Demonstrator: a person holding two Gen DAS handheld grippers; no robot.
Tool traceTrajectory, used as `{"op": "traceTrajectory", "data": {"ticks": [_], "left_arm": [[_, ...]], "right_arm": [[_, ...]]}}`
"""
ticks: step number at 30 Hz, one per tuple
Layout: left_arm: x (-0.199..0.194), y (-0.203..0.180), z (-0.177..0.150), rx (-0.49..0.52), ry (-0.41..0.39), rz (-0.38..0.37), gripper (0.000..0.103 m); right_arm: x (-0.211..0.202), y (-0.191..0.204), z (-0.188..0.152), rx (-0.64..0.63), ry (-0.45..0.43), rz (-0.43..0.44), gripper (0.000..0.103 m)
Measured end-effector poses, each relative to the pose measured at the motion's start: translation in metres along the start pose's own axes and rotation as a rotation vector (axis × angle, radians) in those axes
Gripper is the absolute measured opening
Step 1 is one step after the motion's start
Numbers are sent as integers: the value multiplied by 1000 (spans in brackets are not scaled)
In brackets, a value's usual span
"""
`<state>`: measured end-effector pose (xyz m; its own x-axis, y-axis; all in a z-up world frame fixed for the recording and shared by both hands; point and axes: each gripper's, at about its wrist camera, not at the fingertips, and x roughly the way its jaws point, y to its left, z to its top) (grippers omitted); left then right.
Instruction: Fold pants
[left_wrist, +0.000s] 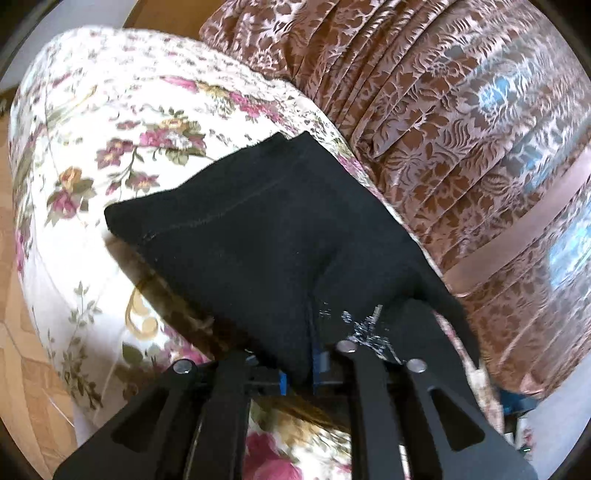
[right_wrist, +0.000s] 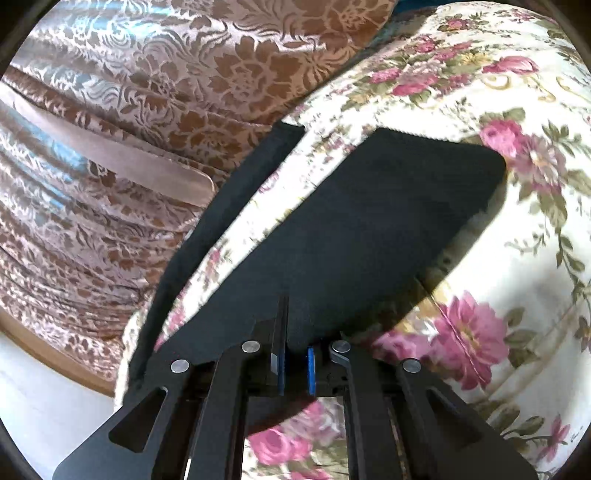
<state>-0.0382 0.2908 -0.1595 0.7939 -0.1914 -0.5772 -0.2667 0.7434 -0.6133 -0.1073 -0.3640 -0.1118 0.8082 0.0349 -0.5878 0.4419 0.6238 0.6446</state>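
The black pants (left_wrist: 251, 229) hang lifted over a floral bedspread (left_wrist: 110, 129) and cast a shadow on it. In the left wrist view my left gripper (left_wrist: 299, 369) is shut on a fold of the black cloth, pinched between its blue pads. The far hem and a seam show at the upper left of the cloth. In the right wrist view the pants (right_wrist: 369, 221) stretch away as a flat black panel, and my right gripper (right_wrist: 295, 365) is shut on their near edge. Another black strip of them trails along the bedspread's (right_wrist: 498, 258) left side.
A brown and pink damask fabric with pleats (left_wrist: 461, 110) borders the bedspread on the right in the left wrist view and on the left (right_wrist: 129, 110) in the right wrist view. Wooden parquet floor (left_wrist: 22, 332) shows at the far left.
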Motion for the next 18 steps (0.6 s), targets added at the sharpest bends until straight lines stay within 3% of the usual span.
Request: {"op": "traceTrajectory", "data": {"ticks": [1, 3, 4, 7, 11, 12, 14, 16, 18], "left_arm": [[1, 0, 1, -1, -12, 12, 33], [-1, 4, 5, -28, -48, -5, 53], [-3, 7, 9, -46, -69, -7, 58], [-3, 11, 19, -81, -101, 7, 66], [2, 19, 33, -119, -105, 30, 66], [5, 20, 34, -115, -96, 39, 61], [12, 18, 37, -90, -78, 100, 40], [13, 21, 41, -98, -58, 131, 9], [11, 28, 43, -113, -52, 124, 9]], "right_arm": [[3, -3, -1, 15, 4, 0, 7], [6, -8, 0, 45, 8, 18, 7], [6, -10, 1, 59, 7, 30, 7], [7, -14, 7, 88, 6, 51, 11], [4, -27, 20, 162, -35, 68, 20], [2, -33, 24, 186, -53, 68, 20], [0, -42, 33, 213, -81, 38, 20], [-2, -53, 43, 239, -114, 15, 20], [-8, -58, 51, 232, -152, -15, 13]]}}
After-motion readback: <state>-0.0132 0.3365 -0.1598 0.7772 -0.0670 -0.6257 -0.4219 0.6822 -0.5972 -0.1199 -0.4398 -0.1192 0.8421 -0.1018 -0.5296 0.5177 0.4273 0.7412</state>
